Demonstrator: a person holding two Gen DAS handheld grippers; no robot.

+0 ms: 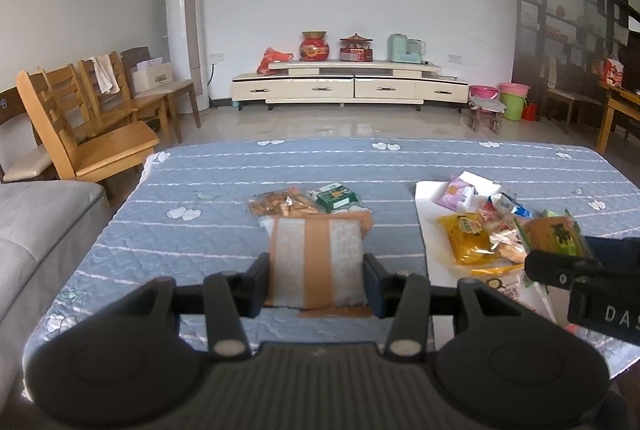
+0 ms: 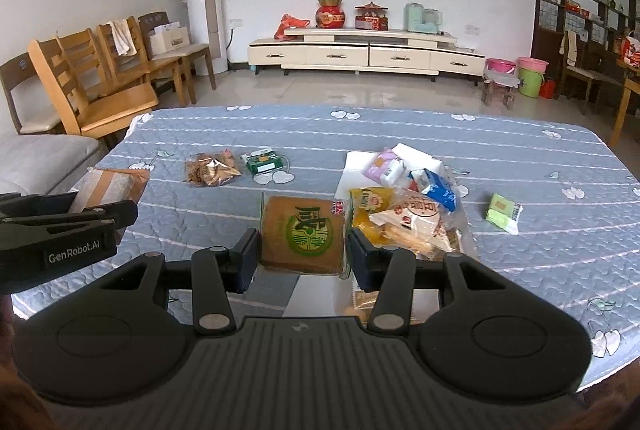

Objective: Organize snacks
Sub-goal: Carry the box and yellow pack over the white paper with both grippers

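1. Your left gripper (image 1: 317, 272) is clamped on an orange and white pack (image 1: 316, 262). A pad presses on each side of it.
2. That pack is lifted off the table (image 1: 200, 230). It hangs over the blue cloth, near the front edge.
3. Your right gripper (image 2: 301, 254) is clamped on a brown pack (image 2: 303, 236) with a green round mark. Its pads squeeze both sides.
4. The brown pack is up in the air too, just left of the white sheet (image 2: 352, 166).
5. On the white sheet lies a pile of snacks (image 2: 404, 202). You can see a yellow bag (image 2: 370, 204), a pink pack (image 2: 380, 162) and a blue and white pack (image 2: 436, 188) in it, all touching.
6. Two snacks lie by themselves on the cloth, past your left gripper. One is a clear bag of brown bits (image 1: 280, 202). The other is a green pack (image 1: 336, 197), just beside it.
7. A small light green pack (image 2: 504, 212) lies alone on the cloth, to the right of the pile.
8. Your two grippers are side by side, the left one on the left.
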